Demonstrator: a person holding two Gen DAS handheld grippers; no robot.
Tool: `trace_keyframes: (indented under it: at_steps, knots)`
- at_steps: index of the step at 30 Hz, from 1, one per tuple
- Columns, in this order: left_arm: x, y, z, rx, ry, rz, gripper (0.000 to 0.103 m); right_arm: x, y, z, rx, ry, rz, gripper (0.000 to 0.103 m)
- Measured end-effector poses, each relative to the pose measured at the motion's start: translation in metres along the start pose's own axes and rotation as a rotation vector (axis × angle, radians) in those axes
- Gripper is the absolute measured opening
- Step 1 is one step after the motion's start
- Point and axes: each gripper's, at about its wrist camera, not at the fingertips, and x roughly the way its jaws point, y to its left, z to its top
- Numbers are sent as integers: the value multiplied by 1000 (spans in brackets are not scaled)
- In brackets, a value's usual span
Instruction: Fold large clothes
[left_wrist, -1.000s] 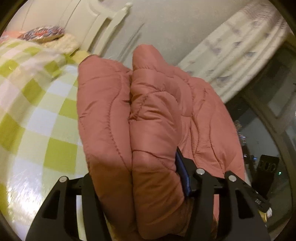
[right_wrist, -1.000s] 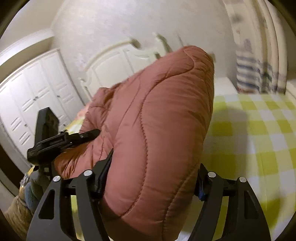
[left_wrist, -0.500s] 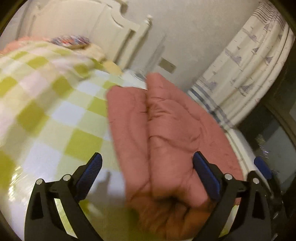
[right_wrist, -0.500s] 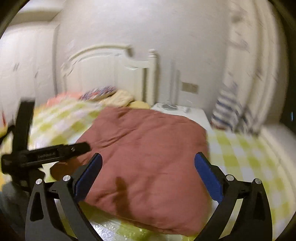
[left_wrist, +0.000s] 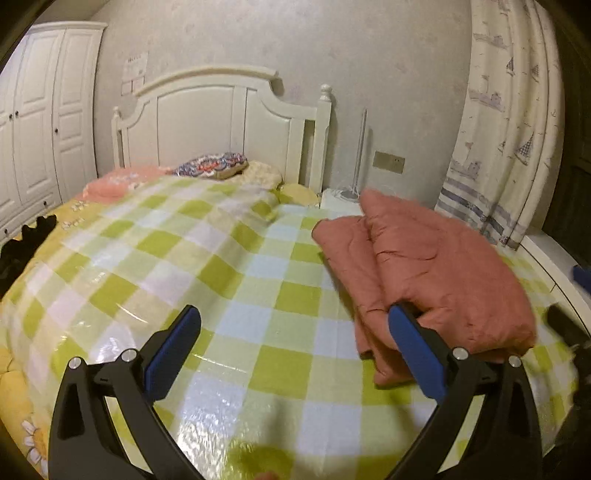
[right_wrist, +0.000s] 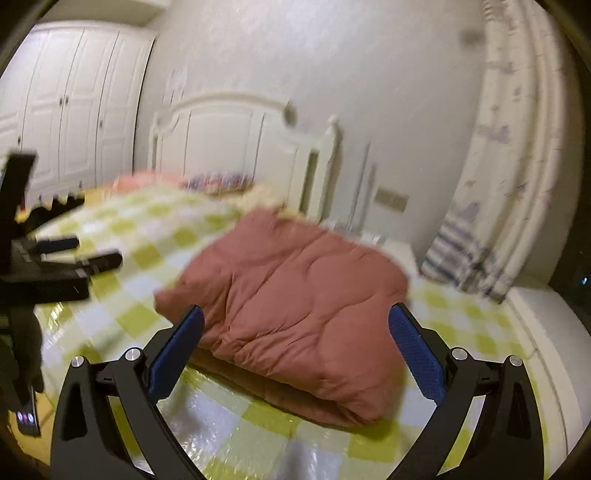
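A folded rust-pink quilted jacket (left_wrist: 424, 269) lies on the green and white checked bed cover (left_wrist: 207, 266), at the right in the left wrist view. It lies centred in the right wrist view (right_wrist: 295, 306). My left gripper (left_wrist: 295, 339) is open and empty, to the left of the jacket and drawn back from it. My right gripper (right_wrist: 295, 339) is open and empty, just short of the jacket's near edge. The left gripper also shows at the left edge of the right wrist view (right_wrist: 74, 258).
A white headboard (left_wrist: 221, 122) and pillows (left_wrist: 210, 168) stand at the far end of the bed. A white wardrobe (left_wrist: 40, 122) is at the left. A curtain (left_wrist: 506, 129) hangs at the right, with a white nightstand (left_wrist: 340, 197) beside the bed.
Both grippers have let go of the jacket, opened and pulled back. The jacket, held up a second ago, now lies folded on the bed.
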Motion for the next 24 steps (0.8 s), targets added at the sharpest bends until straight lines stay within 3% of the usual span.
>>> trace_keyframes:
  at_steps: [5, 8, 10, 13, 18, 24]
  knots:
    - [-49, -17, -1, -3, -120, 24, 101, -73, 1, 3, -7, -157, -79, 98]
    - [-68, -33, -7, 55, -165, 47, 101, -92, 1, -9, -2, -182, -139, 98]
    - [-70, -43, -13, 88, -153, 58, 101, -98, 0, -17, 14, -172, -143, 98]
    - [-70, -53, -26, 102, -110, 0, 101, -99, -8, -27, 72, -153, -135, 98]
    - [-58, -65, -47, 128, -46, -13, 101, -92, -16, -39, 126, -112, -144, 98]
    - [-53, -65, -52, 117, -34, -20, 101, -83, -16, -53, 190, -79, -121, 98]
